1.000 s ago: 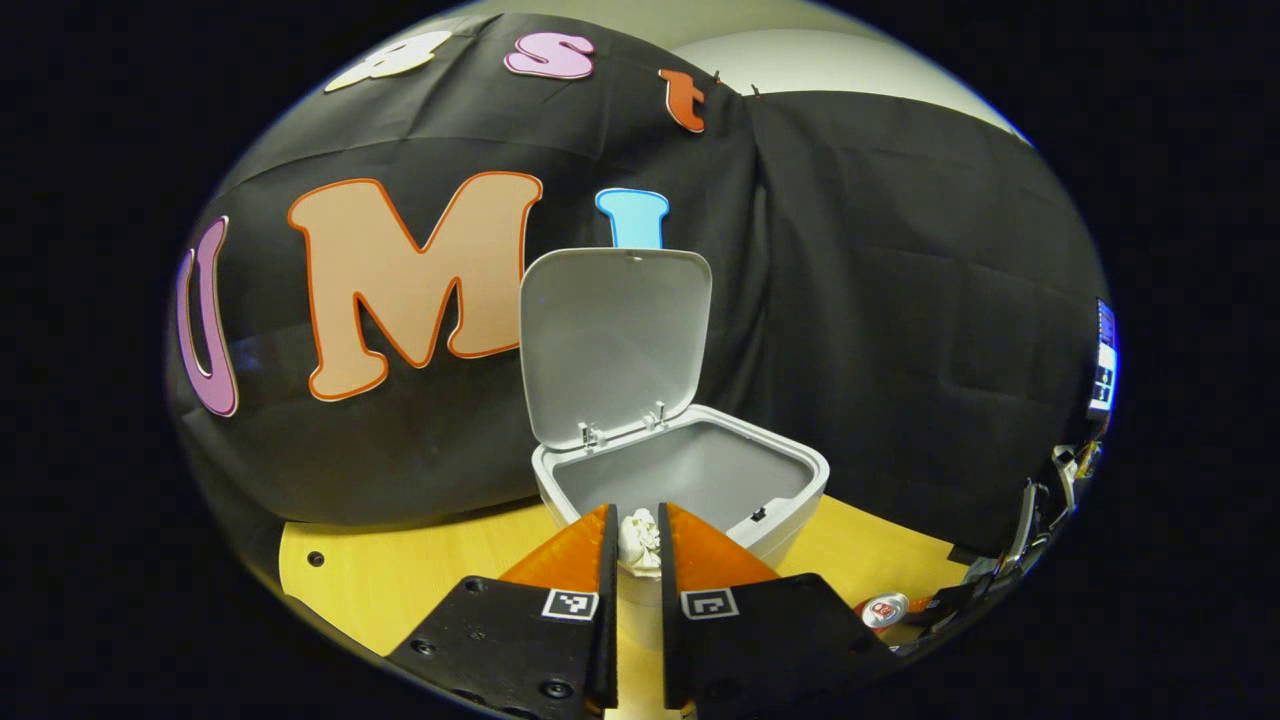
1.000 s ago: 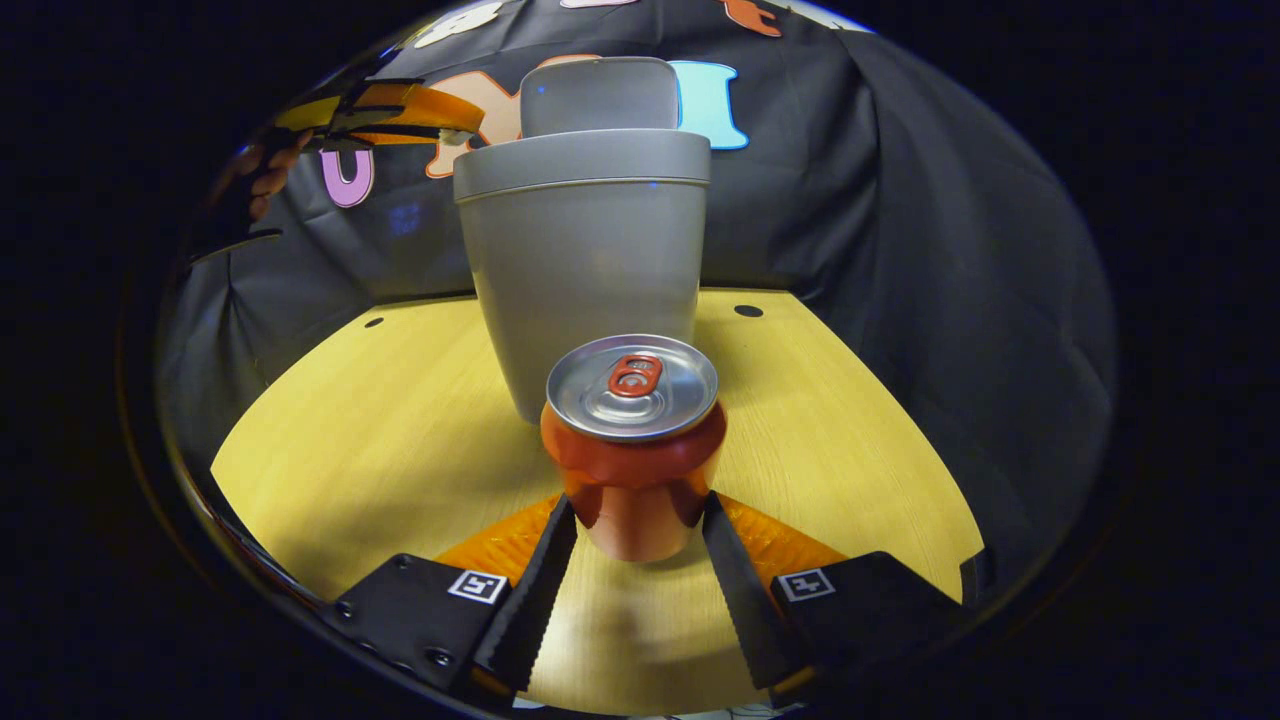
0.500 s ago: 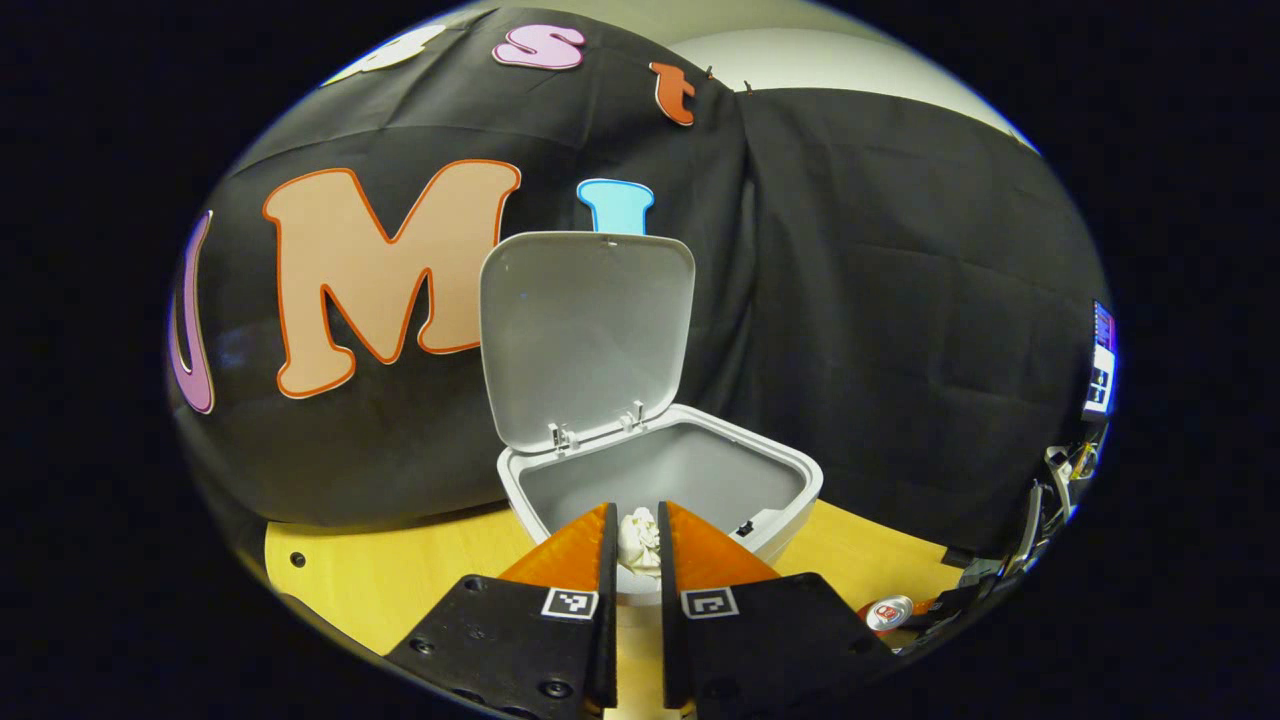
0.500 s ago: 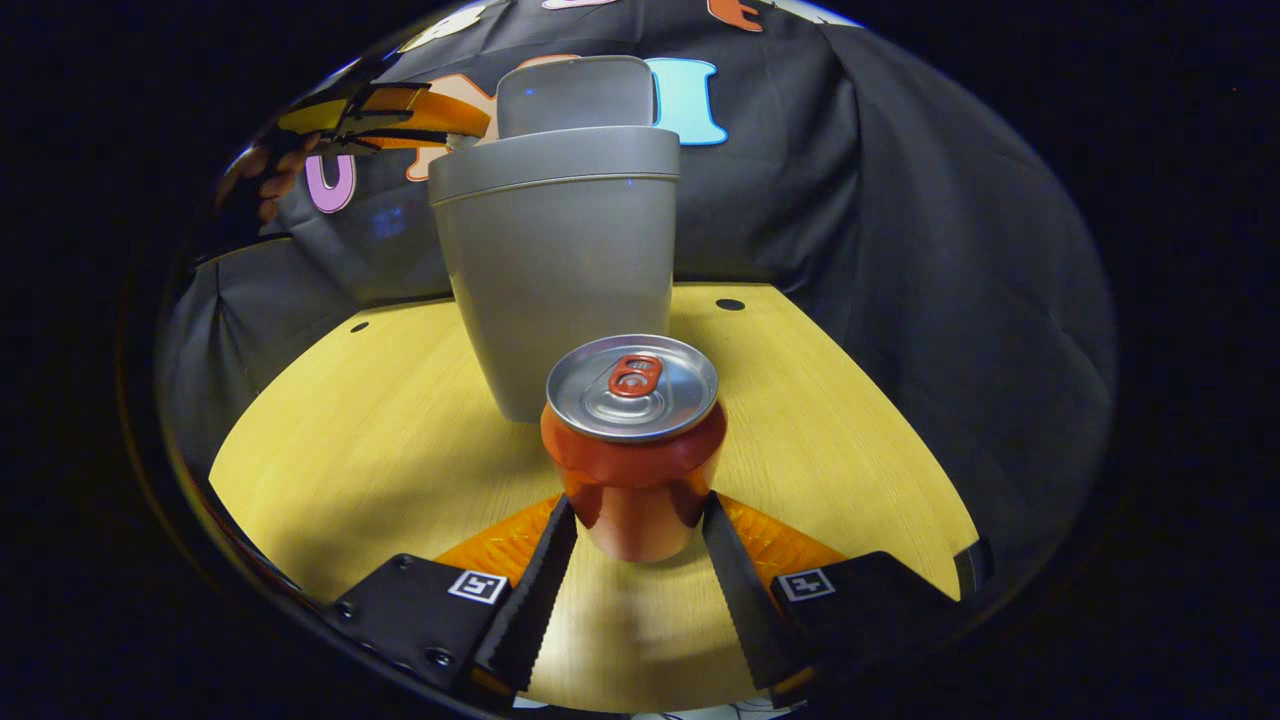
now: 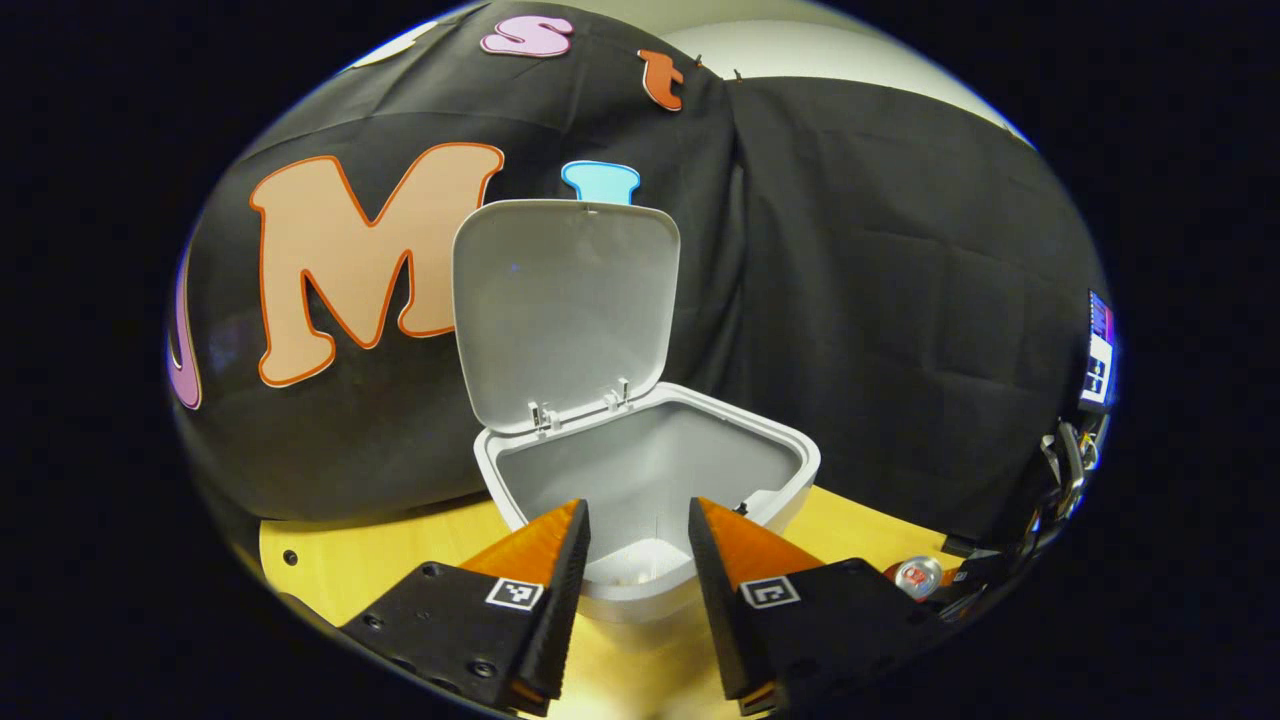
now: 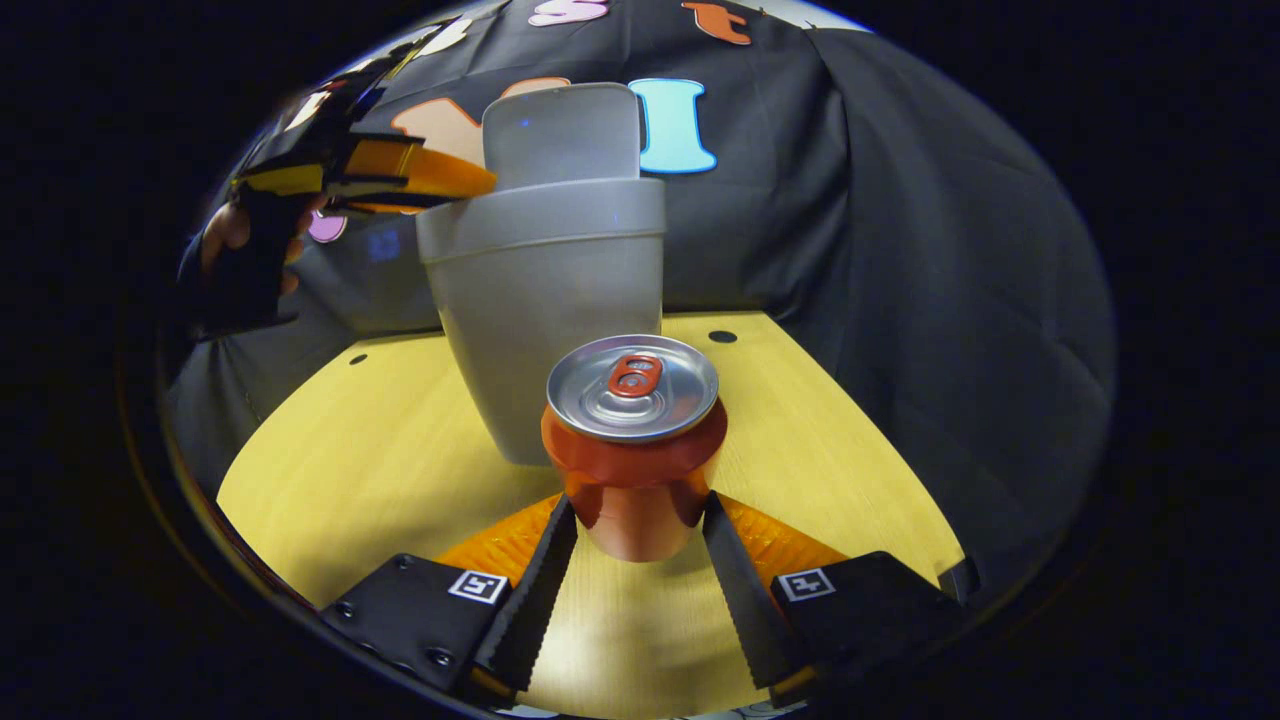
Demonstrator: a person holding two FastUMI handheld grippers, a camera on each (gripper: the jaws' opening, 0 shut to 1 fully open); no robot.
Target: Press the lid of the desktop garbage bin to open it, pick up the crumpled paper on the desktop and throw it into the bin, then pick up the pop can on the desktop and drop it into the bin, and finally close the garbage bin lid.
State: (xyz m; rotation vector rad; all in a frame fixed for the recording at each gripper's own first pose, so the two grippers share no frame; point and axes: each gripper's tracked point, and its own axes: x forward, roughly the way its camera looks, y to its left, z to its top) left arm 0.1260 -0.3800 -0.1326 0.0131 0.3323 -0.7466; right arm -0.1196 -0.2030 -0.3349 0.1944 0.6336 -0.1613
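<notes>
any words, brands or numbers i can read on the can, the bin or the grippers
Pop can: no brand, word or number shows on its side or top.
Bin: plain, no print.
Right gripper and left gripper: square black-and-white markers, patterns only, no words.
So nothing readable on any of them.

Pale yellow wooden tabletop [image 6: 380, 460] across the lower half of the right gripper view.

Carries a grey garbage bin [image 6: 545, 300] at centre frame, lid [image 6: 560, 130] raised upright behind it. Red pop can [image 6: 633, 450] upright just below the bin in frame. Small dark holes [image 6: 722, 337] near the far edge.
</notes>
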